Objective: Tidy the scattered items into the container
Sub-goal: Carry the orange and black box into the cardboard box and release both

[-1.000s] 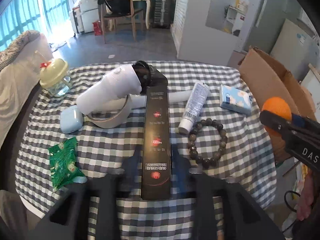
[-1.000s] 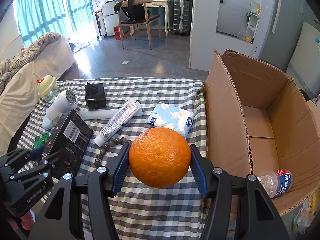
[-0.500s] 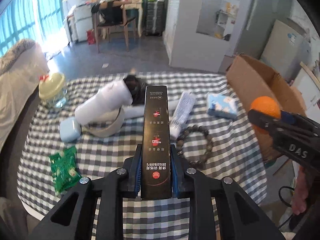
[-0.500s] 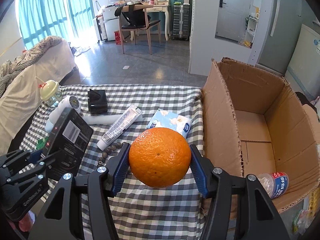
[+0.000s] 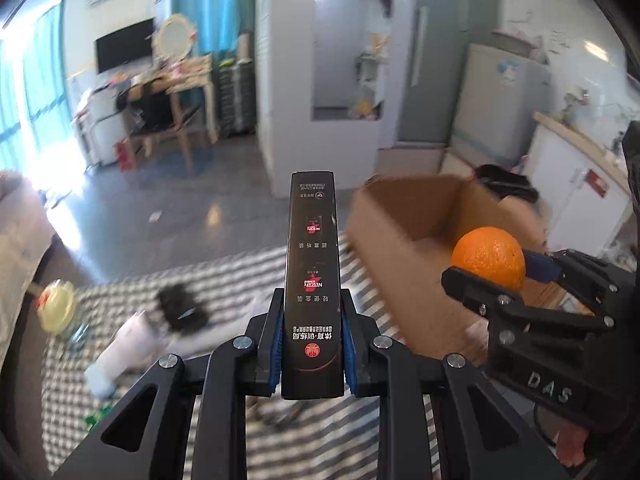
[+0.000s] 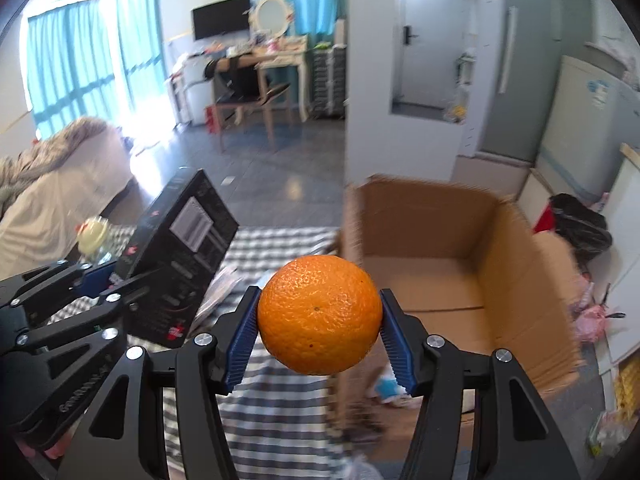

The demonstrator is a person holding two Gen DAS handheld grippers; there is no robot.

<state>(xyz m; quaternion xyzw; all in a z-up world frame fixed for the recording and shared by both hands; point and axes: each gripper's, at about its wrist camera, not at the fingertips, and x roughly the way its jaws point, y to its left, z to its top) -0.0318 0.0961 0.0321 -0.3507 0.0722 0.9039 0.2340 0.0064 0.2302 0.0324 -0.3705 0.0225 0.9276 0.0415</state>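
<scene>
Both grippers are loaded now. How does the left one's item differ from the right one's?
The black box in the left gripper is long, flat-sided and dark; the orange in the right gripper is round and bright. The box needs a narrow jaw gap, the orange a wide one. Both are clamped, off the table.

The right hand-held gripper clamps an orange between its blue pads. Behind it stands an open cardboard box. At left, the left hand-held gripper holds a black carton above the checked bench.

The black box reads "NESCAFÉ"; the right gripper body reads "DAS".
</scene>
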